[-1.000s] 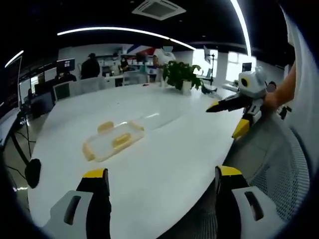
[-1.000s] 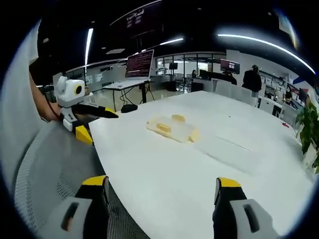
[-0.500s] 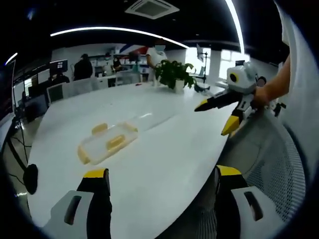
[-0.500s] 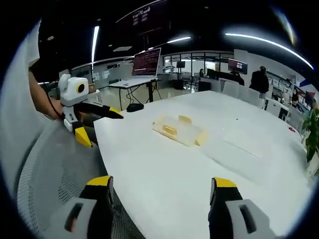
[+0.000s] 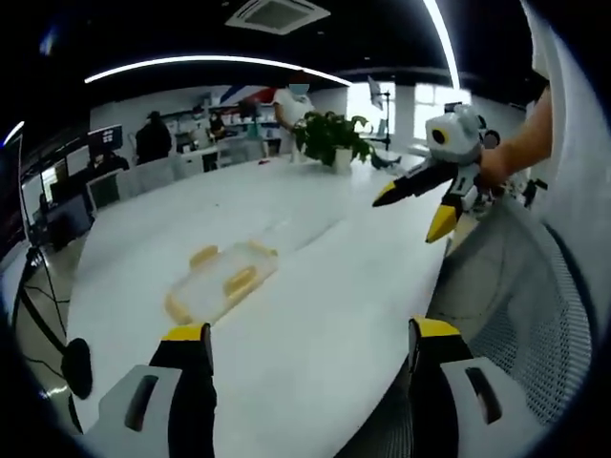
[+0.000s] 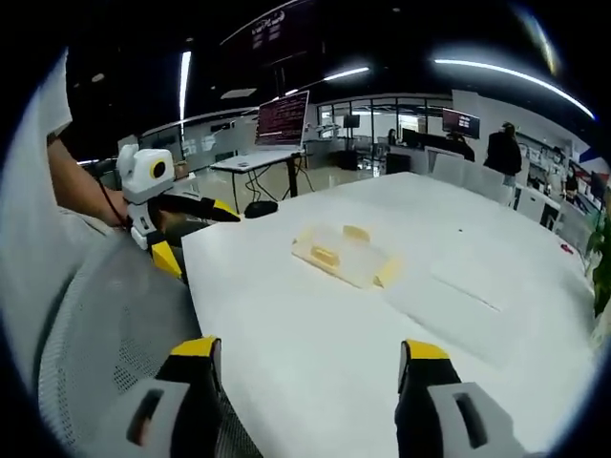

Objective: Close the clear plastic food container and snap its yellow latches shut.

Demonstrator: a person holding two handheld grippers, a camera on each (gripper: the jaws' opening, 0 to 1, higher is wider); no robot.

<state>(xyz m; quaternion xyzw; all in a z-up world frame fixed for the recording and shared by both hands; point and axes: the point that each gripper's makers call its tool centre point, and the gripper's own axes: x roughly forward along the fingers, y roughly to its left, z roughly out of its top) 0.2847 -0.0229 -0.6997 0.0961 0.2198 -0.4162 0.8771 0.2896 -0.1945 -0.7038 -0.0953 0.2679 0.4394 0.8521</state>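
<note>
Two grippers hover over the near edge of a white table (image 5: 315, 315), jaws spread wide and holding nothing: the left gripper (image 5: 304, 348) and the right gripper (image 6: 307, 363). Farther out on the tabletop lies the clear plastic food container (image 5: 221, 281) with yellow latches (image 5: 237, 280), well apart from both. Beyond it, a potted plant (image 5: 329, 141) stands at the far end, with people at desks behind.

My left gripper (image 5: 304, 336) jaws apart, nothing held. Clear container (image 5: 221, 281) on desk (image 5: 334, 277) ahead, left of jaws. Right gripper (image 5: 420, 197) upper right.
</note>
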